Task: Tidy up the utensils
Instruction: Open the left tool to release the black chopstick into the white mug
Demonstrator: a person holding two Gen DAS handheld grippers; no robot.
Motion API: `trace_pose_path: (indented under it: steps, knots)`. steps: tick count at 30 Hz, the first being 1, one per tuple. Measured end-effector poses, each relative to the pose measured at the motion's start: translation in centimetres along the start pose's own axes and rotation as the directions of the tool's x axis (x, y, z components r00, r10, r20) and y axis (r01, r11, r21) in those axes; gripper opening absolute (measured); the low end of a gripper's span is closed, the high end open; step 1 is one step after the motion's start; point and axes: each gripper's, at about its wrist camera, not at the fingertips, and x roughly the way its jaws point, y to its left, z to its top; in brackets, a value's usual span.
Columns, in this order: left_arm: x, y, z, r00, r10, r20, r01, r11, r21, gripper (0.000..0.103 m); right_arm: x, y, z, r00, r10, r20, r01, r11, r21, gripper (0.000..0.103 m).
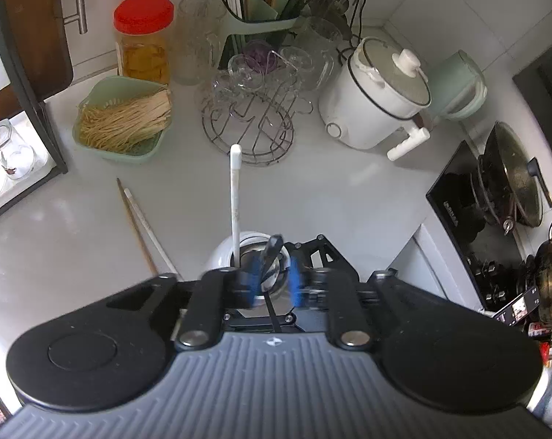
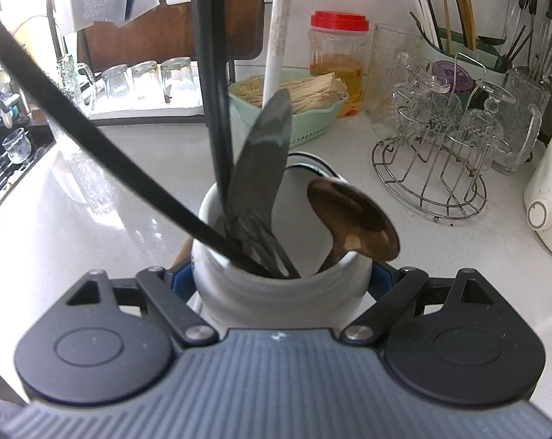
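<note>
A white utensil crock [image 2: 276, 292] stands on the pale counter, and my right gripper [image 2: 281, 281] is shut on it, a blue pad on each side. It holds a dark spatula [image 2: 261, 153], a brown ladle [image 2: 352, 219], black handles and a white handle [image 2: 279, 36]. In the left wrist view the crock [image 1: 221, 252] lies just beyond my left gripper [image 1: 274, 281]. Its blue pads stand apart, with a thin black utensil handle [image 1: 272, 252] between them and a visible gap on either side. The white handle [image 1: 235, 197] sticks up from the crock. Two loose chopsticks [image 1: 140, 219] lie on the counter to the left.
A green basket of noodles [image 1: 124, 120], a red-lidded jar [image 1: 144, 40], a wire rack of glasses [image 1: 250, 109] and a green chopstick drainer [image 1: 257, 3] line the back. A white rice cooker [image 1: 371, 98] and a stove with woks [image 1: 506, 183] are at the right.
</note>
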Motion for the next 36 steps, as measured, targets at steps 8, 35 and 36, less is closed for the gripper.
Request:
trace_pose_path:
  steps: [8, 35, 36]
  knots:
    - [-2.6, 1.2, -0.6, 0.99, 0.02, 0.136, -0.02, 1.0, -0.003, 0.043, 0.0, 0.0, 0.1, 1.0, 0.002, -0.003, -0.002, 1.0, -0.002, 0.091]
    - [-2.9, 11.6, -4.3, 0.932, 0.043, 0.359, 0.078, 0.946, -0.314, 0.043, 0.3, -0.4, 0.2, 1.0, -0.02, 0.008, 0.019, 1.0, 0.017, 0.091]
    - [-2.2, 11.9, -4.5, 0.936, 0.049, 0.348, 0.071, 0.944, -0.323, 0.043, 0.3, -0.4, 0.2, 1.0, -0.022, 0.008, 0.022, 1.0, 0.018, 0.091]
